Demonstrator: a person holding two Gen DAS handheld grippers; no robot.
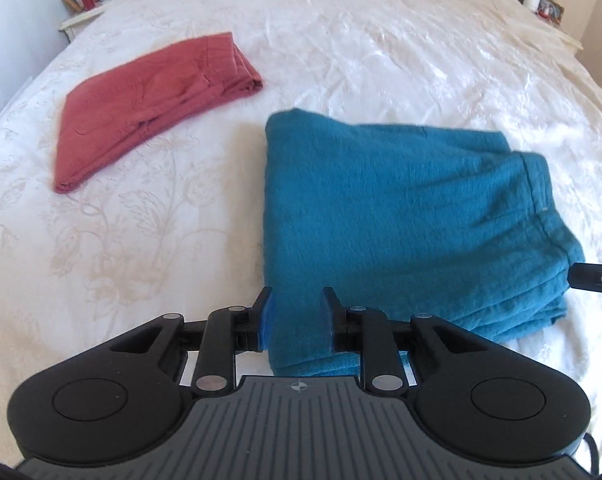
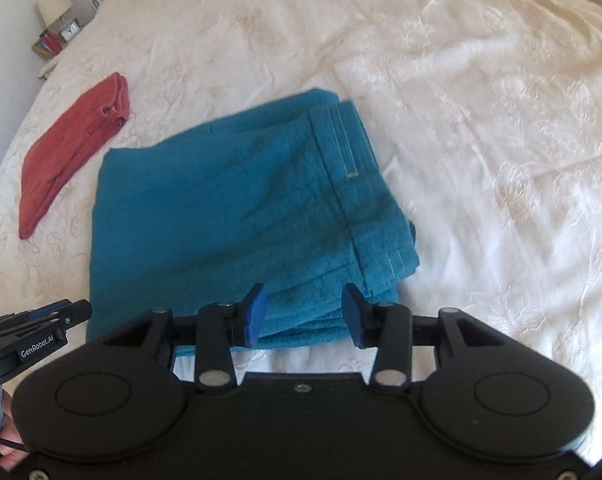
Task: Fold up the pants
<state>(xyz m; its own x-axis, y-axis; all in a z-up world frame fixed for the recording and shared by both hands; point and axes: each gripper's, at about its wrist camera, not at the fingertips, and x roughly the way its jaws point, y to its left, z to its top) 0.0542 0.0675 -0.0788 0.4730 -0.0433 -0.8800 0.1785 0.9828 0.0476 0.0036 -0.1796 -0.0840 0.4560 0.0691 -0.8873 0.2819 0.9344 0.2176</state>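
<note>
Cream bedspread (image 1: 361, 40) carries the folded teal pants (image 1: 401, 208) (hem stitching up), with red folded pants (image 1: 149, 104) lying apart to their left. At the teal pants' near edge, the left tool (image 1: 297, 320) and right tool (image 2: 305, 312) both stand released, fingers straddling the fabric.

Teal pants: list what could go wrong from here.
1. The left claw and right claw both stand open over the near edge of the teal pants. Closing there may pinch only some of the stacked layers, so the fold could fan apart.
2. Dragging the pile could rumple the bedspread.
3. A wide swing left might disturb the red pants.
</note>
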